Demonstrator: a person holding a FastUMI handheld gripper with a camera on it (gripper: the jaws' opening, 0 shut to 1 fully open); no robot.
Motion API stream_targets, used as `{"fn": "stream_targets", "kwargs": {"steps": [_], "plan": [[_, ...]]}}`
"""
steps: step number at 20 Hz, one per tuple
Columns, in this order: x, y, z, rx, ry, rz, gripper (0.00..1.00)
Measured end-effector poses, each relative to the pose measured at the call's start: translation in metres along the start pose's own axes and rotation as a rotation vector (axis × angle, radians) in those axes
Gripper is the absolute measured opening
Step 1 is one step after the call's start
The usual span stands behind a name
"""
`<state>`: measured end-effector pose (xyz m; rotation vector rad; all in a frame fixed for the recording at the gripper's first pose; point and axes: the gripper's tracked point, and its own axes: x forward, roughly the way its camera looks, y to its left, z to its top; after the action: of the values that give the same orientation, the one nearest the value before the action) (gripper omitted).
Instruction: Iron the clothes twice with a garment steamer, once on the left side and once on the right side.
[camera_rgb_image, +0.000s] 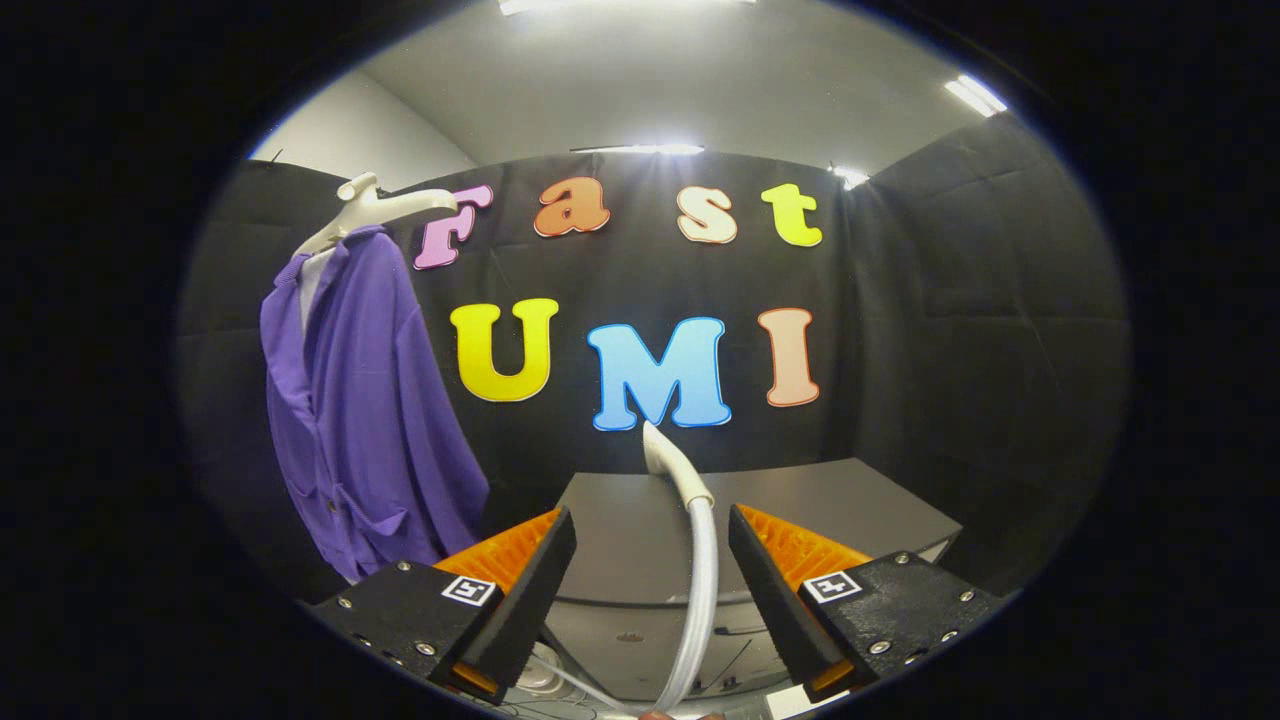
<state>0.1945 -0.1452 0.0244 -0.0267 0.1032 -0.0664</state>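
A purple shirt (360, 400) hangs on a white hanger (375, 205) in front of the black cloth wall, off to the left and beyond my fingers. A white steamer hose (700, 580) rises from below between my fingers and ends in a white angled tip (662, 450) just ahead of them. My gripper (652, 545) is open, with a wide gap between the fingers, and the hose stands nearer the right finger (770, 590). Neither finger presses on it. The hose's lower end is hidden below.
A grey table (800, 510) stands just beyond the fingers against the black wall. Below the fingers lie a white rounded part (535, 680) and thin cables (735, 660) on the floor. The shirt hangs left of the table.
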Motion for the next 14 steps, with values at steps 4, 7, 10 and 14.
{"fn": "stream_targets", "kwargs": {"steps": [4, 7, 10, 14], "plan": [[0.059, -0.03, 0.013, 0.065, 0.025, 0.036, 0.95], [0.105, -0.054, 0.02, 0.115, 0.039, 0.031, 0.95], [0.14, -0.065, 0.018, 0.152, 0.061, 0.043, 0.95], [0.179, -0.068, -0.004, 0.271, 0.166, 0.094, 0.95]]}}
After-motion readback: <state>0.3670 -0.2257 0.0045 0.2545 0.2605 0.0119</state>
